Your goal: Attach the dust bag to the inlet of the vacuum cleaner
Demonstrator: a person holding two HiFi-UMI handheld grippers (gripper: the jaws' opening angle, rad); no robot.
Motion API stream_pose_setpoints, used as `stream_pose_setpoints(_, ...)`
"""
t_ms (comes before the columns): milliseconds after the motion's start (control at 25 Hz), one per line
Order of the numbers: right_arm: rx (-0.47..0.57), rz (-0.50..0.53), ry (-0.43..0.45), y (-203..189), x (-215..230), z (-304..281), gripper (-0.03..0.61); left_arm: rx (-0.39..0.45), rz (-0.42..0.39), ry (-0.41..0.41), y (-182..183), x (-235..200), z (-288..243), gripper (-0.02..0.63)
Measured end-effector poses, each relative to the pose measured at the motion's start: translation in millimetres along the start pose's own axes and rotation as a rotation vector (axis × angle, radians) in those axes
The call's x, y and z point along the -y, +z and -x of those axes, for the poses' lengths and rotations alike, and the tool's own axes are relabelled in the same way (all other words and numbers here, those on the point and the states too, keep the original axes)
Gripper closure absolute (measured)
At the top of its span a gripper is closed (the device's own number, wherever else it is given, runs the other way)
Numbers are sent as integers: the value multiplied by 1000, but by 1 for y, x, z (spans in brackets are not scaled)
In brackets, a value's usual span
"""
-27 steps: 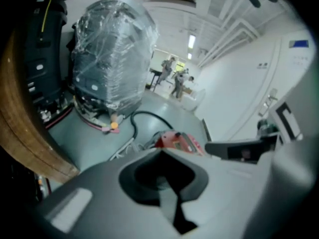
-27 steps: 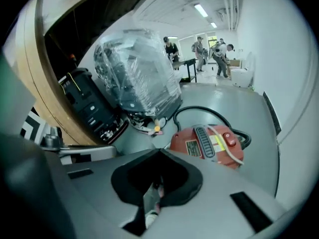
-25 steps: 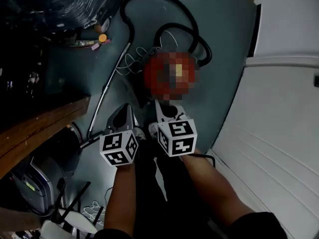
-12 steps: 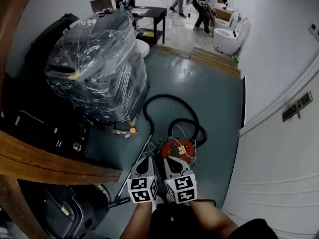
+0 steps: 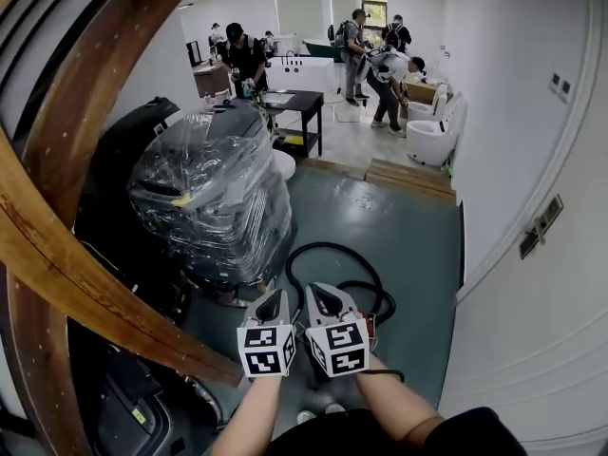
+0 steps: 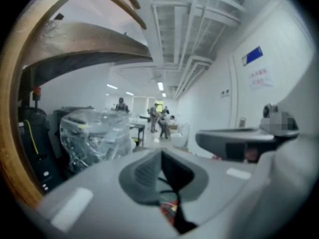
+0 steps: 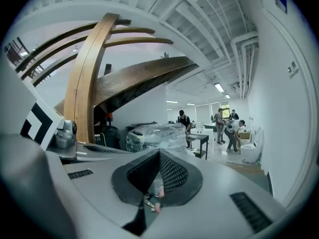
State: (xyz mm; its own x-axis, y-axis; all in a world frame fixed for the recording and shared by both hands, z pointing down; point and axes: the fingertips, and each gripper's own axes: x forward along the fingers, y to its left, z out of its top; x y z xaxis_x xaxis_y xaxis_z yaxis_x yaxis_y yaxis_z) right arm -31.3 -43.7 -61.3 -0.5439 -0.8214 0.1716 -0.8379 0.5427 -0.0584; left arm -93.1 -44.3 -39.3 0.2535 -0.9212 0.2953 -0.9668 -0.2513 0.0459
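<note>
Jaws on both grippers are pressed shut with nothing between them. The left gripper (image 5: 275,302) and right gripper (image 5: 321,297) are held up side by side and aimed almost level down a workshop, away from the job on the floor. The red vacuum cleaner (image 6: 167,209) sits low beneath them, showing only as a red sliver under the left jaws. Its black hose (image 5: 328,248) loops across the grey floor (image 5: 399,231) just ahead. No dust bag appears in any view, so it cannot be told whether it already sits on the inlet.

The likeliest trouble is a blind return. With the machine masked by the grippers' own bodies, a reach back down could knock the casing or catch the hose loop. That loop also lies close to the person's feet, where a step could drag it. On the left, the curved wooden beam (image 5: 85,283) and the plastic-wrapped stack (image 5: 214,193) leave little room for a swing of that arm.

A second earlier the head view looks straight down on the vacuum cleaner, with both grippers just above it. Since then the gaze and grippers have lifted together, and people (image 5: 380,50) at the far end of the room now fill the top of the frame. The jaws look as tightly closed as before.
</note>
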Motion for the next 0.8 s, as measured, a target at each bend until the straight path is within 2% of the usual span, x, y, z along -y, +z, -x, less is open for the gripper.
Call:
stream_pose_setpoints(120, 43, 7, -6, 17, -4, 5, 580, 35, -19, 5, 20, -2, 10, 615)
stream_pose_setpoints(320, 59, 14, -29, 24, -3, 10, 580, 71, -57, -5, 41, 6, 15, 615)
stream_pose_setpoints(800, 56, 13, -42, 20, -5, 13, 580, 60, -24, -40, 33, 10, 15, 615)
